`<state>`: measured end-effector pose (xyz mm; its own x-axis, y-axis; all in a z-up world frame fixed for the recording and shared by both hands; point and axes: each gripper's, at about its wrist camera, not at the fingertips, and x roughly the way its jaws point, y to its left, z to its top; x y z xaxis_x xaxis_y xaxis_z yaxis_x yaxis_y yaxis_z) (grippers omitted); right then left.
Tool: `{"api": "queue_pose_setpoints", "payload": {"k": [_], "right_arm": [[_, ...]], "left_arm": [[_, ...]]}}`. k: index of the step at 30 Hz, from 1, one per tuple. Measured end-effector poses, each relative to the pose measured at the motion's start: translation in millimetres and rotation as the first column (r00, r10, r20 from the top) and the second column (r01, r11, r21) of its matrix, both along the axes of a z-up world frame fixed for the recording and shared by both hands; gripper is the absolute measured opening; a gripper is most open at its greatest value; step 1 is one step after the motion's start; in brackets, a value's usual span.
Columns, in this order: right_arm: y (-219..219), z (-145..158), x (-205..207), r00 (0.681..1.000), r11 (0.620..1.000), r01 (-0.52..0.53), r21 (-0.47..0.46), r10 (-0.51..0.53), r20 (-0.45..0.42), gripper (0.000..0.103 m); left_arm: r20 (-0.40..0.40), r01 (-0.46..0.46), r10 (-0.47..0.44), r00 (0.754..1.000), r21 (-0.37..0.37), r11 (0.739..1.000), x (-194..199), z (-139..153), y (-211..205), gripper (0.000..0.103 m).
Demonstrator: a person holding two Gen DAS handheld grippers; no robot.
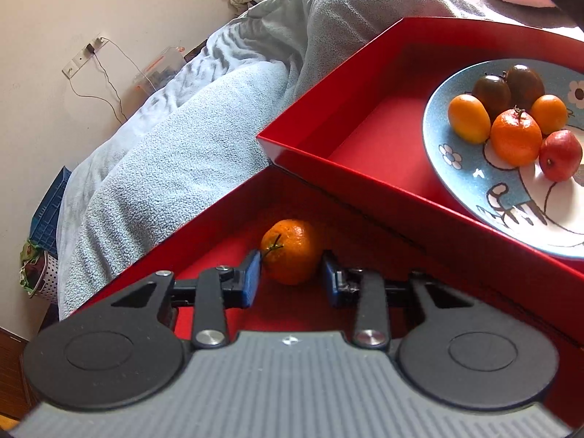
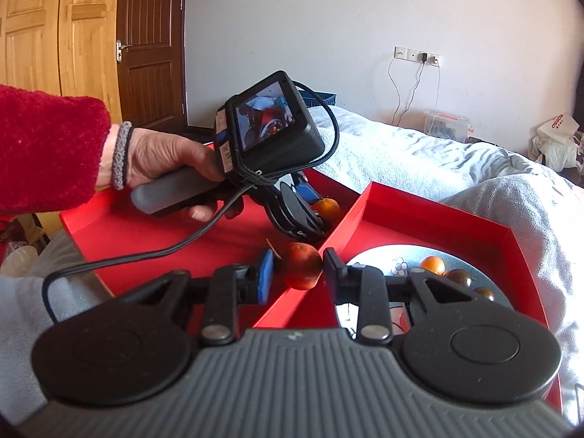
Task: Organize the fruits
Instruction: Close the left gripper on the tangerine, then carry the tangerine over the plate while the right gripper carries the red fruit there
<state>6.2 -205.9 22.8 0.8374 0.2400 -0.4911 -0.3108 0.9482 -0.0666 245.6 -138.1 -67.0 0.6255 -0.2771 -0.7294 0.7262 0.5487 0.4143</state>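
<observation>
On the grey blanket (image 1: 182, 138) we've got two red trays. Left gripper (image 1: 292, 277) pinches the mandarin (image 1: 290, 252) in the near tray (image 1: 204, 255); right gripper (image 2: 296, 273) grips a red fruit (image 2: 303, 270). We lift straight, then go right to the plate (image 1: 460, 168).

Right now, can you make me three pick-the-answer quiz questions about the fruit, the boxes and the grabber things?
1. Where is the plate?
A. in a red box
B. on the floor
C. on a chair

2. How many fruits lie on the plate?
A. two
B. six
C. ten

3. What does the right gripper hold?
A. a spoon
B. nothing
C. a reddish fruit

Answers:
1 A, red box walls surround it.
2 B, six are piled together.
3 C, its fingers squeeze the fruit from both sides.
</observation>
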Motion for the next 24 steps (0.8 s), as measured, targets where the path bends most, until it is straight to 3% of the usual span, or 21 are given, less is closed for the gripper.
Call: {"api": "queue_pose_setpoints", "payload": {"k": [15,24], "right_arm": [[-18,18,-34,0.996,0.997,0.067,0.036,-0.069,0.049,0.033],[-36,25,-55,0.988,0.99,0.137,0.044,-0.14,0.063,0.033]], "left_arm": [[0.053,-0.149,0.155,0.986,-0.106,0.983,-67,61,47,0.041],[0.08,-0.138,0.152,0.985,-0.16,0.977,-122,93,32,0.041]]}}
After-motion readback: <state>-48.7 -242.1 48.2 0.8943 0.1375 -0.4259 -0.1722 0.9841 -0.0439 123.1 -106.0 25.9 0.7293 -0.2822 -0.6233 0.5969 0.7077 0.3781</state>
